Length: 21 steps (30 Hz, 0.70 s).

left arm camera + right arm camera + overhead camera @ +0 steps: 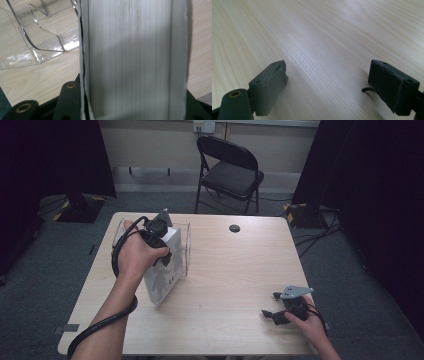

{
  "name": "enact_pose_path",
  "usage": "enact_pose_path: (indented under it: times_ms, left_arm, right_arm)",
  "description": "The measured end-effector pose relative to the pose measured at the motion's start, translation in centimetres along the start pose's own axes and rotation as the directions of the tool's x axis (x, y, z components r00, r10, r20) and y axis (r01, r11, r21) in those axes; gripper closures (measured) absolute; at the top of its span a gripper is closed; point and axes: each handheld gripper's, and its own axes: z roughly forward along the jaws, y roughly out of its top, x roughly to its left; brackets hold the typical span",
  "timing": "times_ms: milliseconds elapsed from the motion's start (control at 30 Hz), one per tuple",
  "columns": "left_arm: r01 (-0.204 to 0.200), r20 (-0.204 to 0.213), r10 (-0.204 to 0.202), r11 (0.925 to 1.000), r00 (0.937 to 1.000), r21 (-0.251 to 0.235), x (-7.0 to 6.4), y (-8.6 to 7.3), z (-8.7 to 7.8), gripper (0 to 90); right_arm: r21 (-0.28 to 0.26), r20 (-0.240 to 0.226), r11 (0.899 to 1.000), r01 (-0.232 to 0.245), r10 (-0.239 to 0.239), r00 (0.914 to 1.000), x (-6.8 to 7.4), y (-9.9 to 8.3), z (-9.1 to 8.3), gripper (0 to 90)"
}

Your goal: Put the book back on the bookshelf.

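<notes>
While the left gripper (pixel 159 236) clamps a thick white book (pixel 162 270) by its top edge, the book stands tilted on the table (pixel 235 270), leaning beside a clear plastic holder (pixel 187 247). Whether the holder contains anything cannot be told. The book hides the left jaws' tips. Well apart, the right gripper (pixel 328 80) rests spread wide, grasping nothing. A black chair (pixel 230 170) stands beyond.

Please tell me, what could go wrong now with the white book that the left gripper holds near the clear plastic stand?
1. The left gripper clamps the white book at its top edge only; the tilted book could swing or slip.
2. The clear plastic stand looks light, so the book may push it away.
3. The right gripper rests open, far off, so it cannot steady anything.
</notes>
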Motion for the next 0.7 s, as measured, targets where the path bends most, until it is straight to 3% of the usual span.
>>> enact_pose_path:
  times_ms: [233, 367, 433, 467, 533, 567, 600, 633, 667, 700]
  left_arm:
    - [0.034, -0.001, -0.034, 0.9994, 0.9994, -0.003, 0.18, 0.36, 0.01, 53.1]
    - [0.026, -0.010, -0.026, 0.9994, 0.9996, -0.021, 0.31, 0.55, 0.07, 53.1]
    - [0.081, -0.009, -0.082, 0.9963, 0.9966, -0.029, 0.03, 0.55, 0.16, 53.1]
    - [0.068, -0.007, -0.068, 0.9974, 0.9977, -0.023, 0.18, 0.62, 0.12, 53.1]
    - [0.090, 0.000, -0.090, 0.9956, 0.9960, -0.028, 0.15, 0.70, 0.18, 53.1]
    - [0.052, -0.002, -0.052, 0.9984, 0.9986, -0.023, 0.38, 0.82, 0.18, 53.1]
    - [0.042, -0.004, -0.042, 0.9986, 0.9991, -0.030, 0.41, 0.89, 0.24, 53.1]
    - [0.084, -0.007, -0.084, 0.9961, 0.9964, -0.028, 0.16, 0.92, 0.31, 53.1]
    - [0.076, -0.013, -0.076, 0.9967, 0.9970, -0.029, 0.23, 0.98, 0.34, 53.1]
    - [0.093, -0.012, -0.093, 0.9953, 0.9956, -0.030, 0.17, 1.04, 0.40, 53.1]
  right_arm:
    - [0.000, 0.000, 1.000, 0.000, 0.000, 1.0000, 0.00, 0.00, 0.00, 13.9]
    - [0.000, 0.000, 1.000, 0.000, 0.000, 1.0000, 0.00, 0.00, 0.00, 14.0]
    - [0.000, 0.000, 1.000, 0.001, -0.001, 1.0000, -0.01, 0.00, 0.00, 14.0]
    - [0.000, 0.000, 1.000, 0.000, 0.000, 1.0000, 0.00, 0.00, 0.00, 13.9]
    - [0.000, 0.000, 1.000, 0.000, 0.000, 1.0000, 0.00, 0.00, 0.00, 13.9]
    - [0.000, 0.000, 1.000, 0.001, -0.001, 1.0000, 0.00, 0.00, 0.00, 13.9]
    - [0.000, 0.000, 1.000, 0.000, 0.000, 1.0000, 0.00, 0.00, 0.00, 13.9]
    - [0.000, 0.000, 1.000, 0.000, 0.000, 1.0000, 0.00, 0.00, 0.00, 13.9]
    - [0.000, 0.000, 1.000, -0.001, 0.001, 1.0000, 0.01, 0.00, 0.00, 13.9]
    - [0.000, 0.000, 1.000, 0.001, -0.001, 1.0000, 0.00, 0.00, 0.00, 14.0]
